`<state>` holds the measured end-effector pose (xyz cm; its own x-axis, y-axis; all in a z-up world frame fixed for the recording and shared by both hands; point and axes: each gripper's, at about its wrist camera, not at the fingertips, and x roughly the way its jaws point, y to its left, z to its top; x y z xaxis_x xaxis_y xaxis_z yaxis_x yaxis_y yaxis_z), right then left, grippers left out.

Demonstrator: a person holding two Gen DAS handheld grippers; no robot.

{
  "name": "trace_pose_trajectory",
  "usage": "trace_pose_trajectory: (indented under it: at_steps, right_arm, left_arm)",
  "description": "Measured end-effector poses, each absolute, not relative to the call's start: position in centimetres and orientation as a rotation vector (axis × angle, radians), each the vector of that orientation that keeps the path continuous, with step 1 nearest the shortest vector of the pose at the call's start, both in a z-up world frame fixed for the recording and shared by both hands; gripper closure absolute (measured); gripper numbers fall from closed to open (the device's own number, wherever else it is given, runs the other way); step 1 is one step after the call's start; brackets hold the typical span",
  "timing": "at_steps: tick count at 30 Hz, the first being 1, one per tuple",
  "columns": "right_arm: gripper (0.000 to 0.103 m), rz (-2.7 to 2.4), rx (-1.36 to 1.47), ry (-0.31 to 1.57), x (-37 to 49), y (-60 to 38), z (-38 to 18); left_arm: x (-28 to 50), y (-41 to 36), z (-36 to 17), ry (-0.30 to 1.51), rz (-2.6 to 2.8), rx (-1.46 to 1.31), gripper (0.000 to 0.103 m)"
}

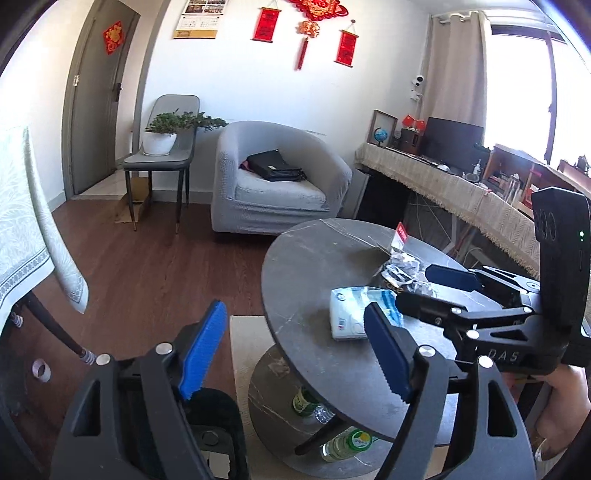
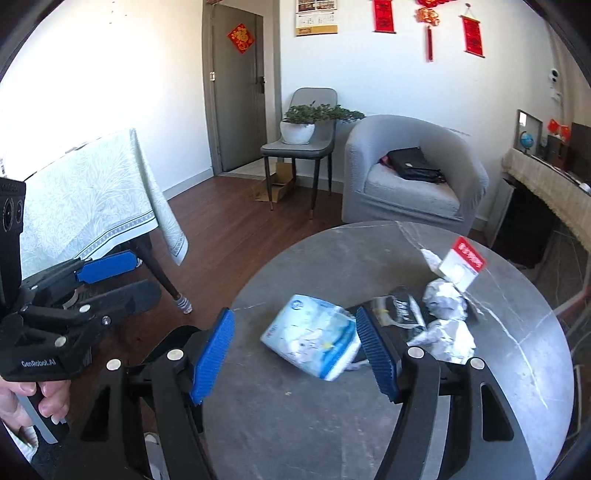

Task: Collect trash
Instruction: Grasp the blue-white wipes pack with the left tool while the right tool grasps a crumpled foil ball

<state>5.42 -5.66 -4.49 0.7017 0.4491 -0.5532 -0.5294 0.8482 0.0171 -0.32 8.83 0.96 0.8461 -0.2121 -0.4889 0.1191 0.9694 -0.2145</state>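
Living rm w/ dark wood floor: round grey marble table (image 2: pixel 303 424) holds the trash, a blue-white tissue pack (image 2: pixel 314 334) beside crumpled wrappers (image 2: pixel 445 314). Armchair (image 2: pixel 413 173) behind. Left gripper (image 1: pixel 295 350) & right gripper (image 2: pixel 295 350) both gape wide, holding nothing.

A white wall (image 2: pixel 155 74) is hung with red decorations (image 1: pixel 345 46) and a calendar (image 1: pixel 199 18). A grey armchair (image 1: pixel 277 177), a chair (image 1: pixel 162 162) bearing a potted plant (image 1: pixel 162 129), and a grey door (image 2: pixel 236 92) are set on dark wood flooring (image 1: pixel 147 258). Daylight is admitted through a curtained window (image 1: pixel 517 81).
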Motion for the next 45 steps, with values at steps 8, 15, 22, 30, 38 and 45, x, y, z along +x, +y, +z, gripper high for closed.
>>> trace_pose_trajectory:
  at_steps: [8, 15, 22, 30, 38, 45]
  right_arm:
    - [0.033, 0.477, -0.075, 0.598, 6.6, -11.4, -5.3]
    - [0.031, 0.485, -0.025, 0.641, 7.2, -13.9, -6.0]
    - [0.029, 0.476, 0.009, 0.656, 8.4, -15.7, -5.9]
    - [0.028, 0.473, 0.005, 0.686, 9.3, -16.2, -6.5]
    - [0.028, 0.468, 0.005, 0.709, 10.3, -16.2, -7.0]
    - [0.037, 0.465, 0.012, 0.760, 11.8, -16.3, -7.9]
  left_arm:
    - [2.4, 5.3, -1.1, 0.614, -0.272, -0.252, 0.014]
    - [5.1, 3.0, -2.9, 0.665, -0.288, -0.247, 0.013]
    - [6.9, 1.3, -4.1, 0.702, -0.287, -0.203, 0.013]
    - [7.9, 1.2, -4.7, 0.715, -0.277, -0.212, 0.013]
    - [8.7, 1.5, -4.8, 0.723, -0.274, -0.224, 0.020]
    - [9.1, 1.5, -4.7, 0.725, -0.299, -0.217, 0.028]
